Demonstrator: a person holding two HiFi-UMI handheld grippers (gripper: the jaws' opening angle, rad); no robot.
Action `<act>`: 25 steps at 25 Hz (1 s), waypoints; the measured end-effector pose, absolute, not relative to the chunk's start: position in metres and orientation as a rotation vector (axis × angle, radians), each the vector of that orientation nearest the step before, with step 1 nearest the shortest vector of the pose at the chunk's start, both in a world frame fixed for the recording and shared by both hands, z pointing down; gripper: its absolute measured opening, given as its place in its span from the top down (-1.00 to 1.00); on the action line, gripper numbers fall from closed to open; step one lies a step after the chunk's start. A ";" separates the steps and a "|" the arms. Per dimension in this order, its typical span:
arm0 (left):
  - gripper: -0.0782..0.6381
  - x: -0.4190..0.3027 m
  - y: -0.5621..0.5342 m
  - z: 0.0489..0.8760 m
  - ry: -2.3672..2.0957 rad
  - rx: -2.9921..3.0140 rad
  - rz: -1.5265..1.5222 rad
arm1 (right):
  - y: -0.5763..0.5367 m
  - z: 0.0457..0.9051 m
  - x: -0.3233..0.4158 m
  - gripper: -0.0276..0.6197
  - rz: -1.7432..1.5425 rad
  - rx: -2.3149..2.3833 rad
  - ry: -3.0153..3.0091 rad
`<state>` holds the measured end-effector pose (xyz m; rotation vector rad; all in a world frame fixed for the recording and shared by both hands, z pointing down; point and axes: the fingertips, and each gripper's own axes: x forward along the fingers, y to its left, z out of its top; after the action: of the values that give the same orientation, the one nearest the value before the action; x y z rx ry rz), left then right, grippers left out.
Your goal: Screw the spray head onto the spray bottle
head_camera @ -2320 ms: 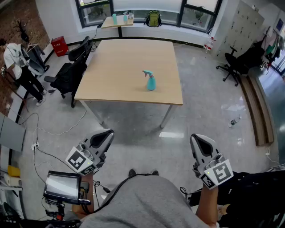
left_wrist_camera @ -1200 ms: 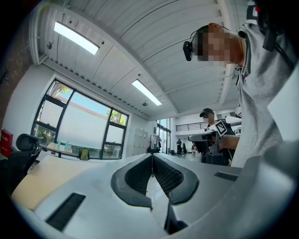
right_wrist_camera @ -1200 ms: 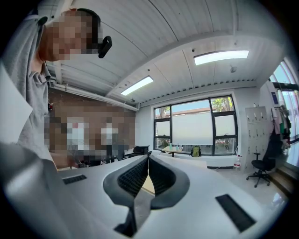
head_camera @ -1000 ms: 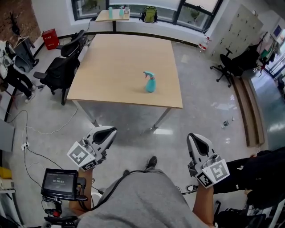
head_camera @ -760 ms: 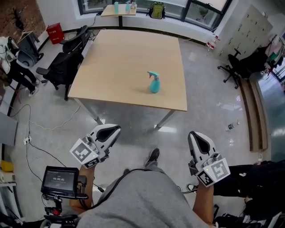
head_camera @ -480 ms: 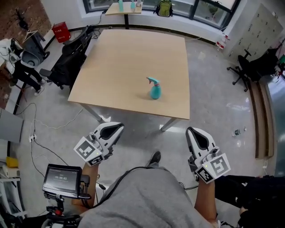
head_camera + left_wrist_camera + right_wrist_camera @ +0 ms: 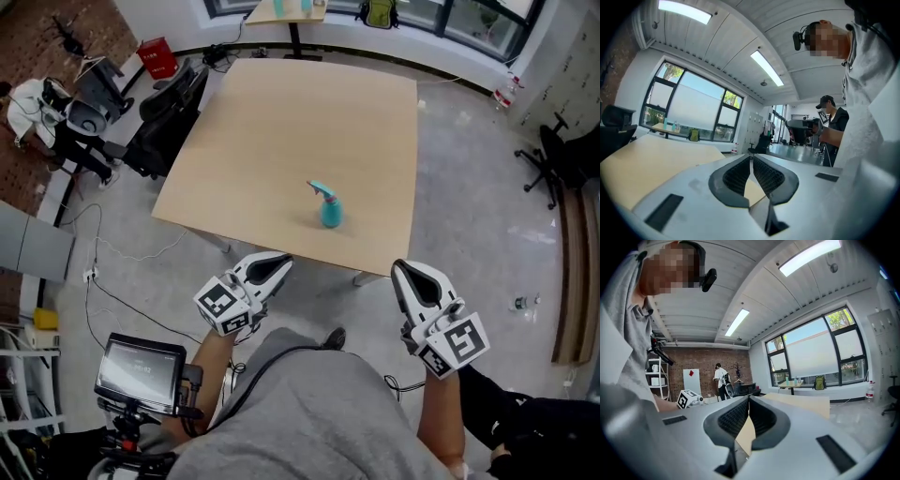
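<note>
On the worktop [image 7: 281, 112], toward its near edge and a little right of middle, the teal spray bottle [image 7: 330, 212] stands upright and alone, with the spray head [image 7: 320, 189] sitting on top and its nozzle pointing left. Whether the head is threaded at all is too small to tell.

The left gripper [image 7: 277, 262] and right gripper [image 7: 407, 271] hang just short of the near edge, well apart from the bottle. Each has its fingers [image 7: 736, 176] pressed together on nothing, as both gripper views show.

The likely trouble lies in the approach. If the fingers reach the bottle while clenched they will probably nudge it, and a bottle this light could tip or slide toward the edge. They need to spread before they get close. The twisting step has a second risk: if only the head is gripped, the whole bottle may spin with it, so the other gripper should clamp the body first. A head set crooked could also cross-thread.

Against the earlier frames, the person has walked in. A wide stretch of floor lay between grippers and worktop, and now the edge sits just ahead of the fingertips. The bottle has kept its place — and both sets of fingers have stayed closed throughout.
</note>
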<state>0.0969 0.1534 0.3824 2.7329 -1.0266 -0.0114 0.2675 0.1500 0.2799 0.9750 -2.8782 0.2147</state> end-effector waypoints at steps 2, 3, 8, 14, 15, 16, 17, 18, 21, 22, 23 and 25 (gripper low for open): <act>0.76 0.110 0.140 0.406 -1.000 2.712 0.042 | 0.139 0.290 0.276 0.90 0.245 0.970 -2.884; 0.76 0.112 0.133 0.416 -0.993 2.705 0.063 | 0.133 0.295 0.277 0.90 0.259 0.971 -2.880; 0.76 0.115 0.087 0.458 -0.949 2.676 0.107 | 0.102 0.310 0.278 0.90 0.294 1.024 -2.827; 0.31 0.101 -0.011 0.543 -0.891 2.603 0.164 | 0.028 0.306 0.246 0.90 0.261 1.086 -2.753; 0.18 0.104 -0.021 0.553 -0.892 2.600 0.185 | 0.022 0.301 0.247 0.90 0.251 1.096 -2.736; 0.05 0.110 -0.025 0.562 -0.892 2.598 0.213 | 0.021 0.295 0.249 0.90 0.244 1.110 -2.718; -0.06 0.116 -0.026 0.571 -0.890 2.598 0.248 | 0.023 0.288 0.251 0.90 0.239 1.124 -2.705; -0.15 0.121 -0.027 0.581 -0.886 2.600 0.285 | 0.026 0.282 0.251 0.90 0.236 1.136 -2.695; -0.37 0.125 -0.045 0.615 -0.873 2.635 0.363 | 0.016 0.285 0.234 0.90 0.235 1.153 -2.665; -0.43 0.126 -0.055 0.624 -0.873 2.653 0.374 | 0.009 0.292 0.227 0.90 0.243 1.155 -2.648; -0.47 0.128 -0.063 0.631 -0.873 2.670 0.380 | 0.003 0.299 0.222 0.90 0.255 1.155 -2.630; -0.51 0.137 -0.072 0.642 -0.857 2.689 0.396 | -0.005 0.305 0.218 0.90 0.274 1.156 -2.599</act>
<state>0.1371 -0.0722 0.6419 2.6888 -0.8573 0.3959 0.2182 -0.0046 0.3054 1.1562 -2.5993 0.2738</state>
